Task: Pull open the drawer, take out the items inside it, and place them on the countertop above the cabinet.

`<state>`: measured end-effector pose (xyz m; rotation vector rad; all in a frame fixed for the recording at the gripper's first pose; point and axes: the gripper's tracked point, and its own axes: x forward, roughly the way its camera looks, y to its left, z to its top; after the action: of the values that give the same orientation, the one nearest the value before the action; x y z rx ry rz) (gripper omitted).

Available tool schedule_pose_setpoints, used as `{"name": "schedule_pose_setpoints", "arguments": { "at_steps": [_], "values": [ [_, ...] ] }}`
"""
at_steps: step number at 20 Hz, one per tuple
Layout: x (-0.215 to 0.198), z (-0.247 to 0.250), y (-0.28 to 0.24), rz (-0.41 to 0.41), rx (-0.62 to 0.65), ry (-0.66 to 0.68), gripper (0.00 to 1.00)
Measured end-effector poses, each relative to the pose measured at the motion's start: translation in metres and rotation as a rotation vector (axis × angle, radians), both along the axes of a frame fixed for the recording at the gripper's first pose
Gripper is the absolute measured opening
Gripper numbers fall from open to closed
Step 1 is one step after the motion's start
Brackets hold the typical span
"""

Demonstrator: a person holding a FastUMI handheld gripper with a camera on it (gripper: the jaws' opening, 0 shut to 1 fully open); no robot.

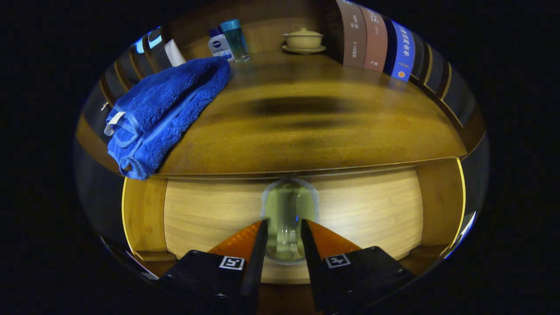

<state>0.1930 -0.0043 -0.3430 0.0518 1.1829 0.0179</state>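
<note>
Wood countertop (306, 131) with blue towel (166, 109); I see gripper (282, 238) pinching upright clear glass (286, 214) over open drawer (350, 210), jaws narrow.

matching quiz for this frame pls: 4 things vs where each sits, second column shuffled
Things:
1. blue towel
2. glass
3. lidded bowl
4. books

Places:
A. on a saucer at the back of the countertop
B. standing in a row along the countertop's far right side
C. between the fingers of the hand-held gripper, in front of the drawer
D. folded on the countertop's left side, one end hanging over the front edge

Pairs: 1-D, 2-C, 3-A, 4-B
</note>
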Motion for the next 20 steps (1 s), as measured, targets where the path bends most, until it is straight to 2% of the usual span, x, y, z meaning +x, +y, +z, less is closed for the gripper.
{"name": "schedule_pose_setpoints", "arguments": {
  "at_steps": [1,2,4,8,16,20],
  "values": [
    [-0.001,0.007,-0.003,-0.017,-0.002,-0.005,0.38],
    [0.003,-0.006,-0.002,-0.009,-0.012,-0.001,0.24],
    [-0.002,0.001,0.001,0.019,-0.014,0.007,0.24],
    [-0.012,0.023,0.012,0.012,0.062,0.035,0.24],
    [-0.031,0.083,0.016,0.069,0.124,0.03,0.24],
    [-0.034,0.116,0.005,0.054,0.137,0.019,0.24]
  ]
}}
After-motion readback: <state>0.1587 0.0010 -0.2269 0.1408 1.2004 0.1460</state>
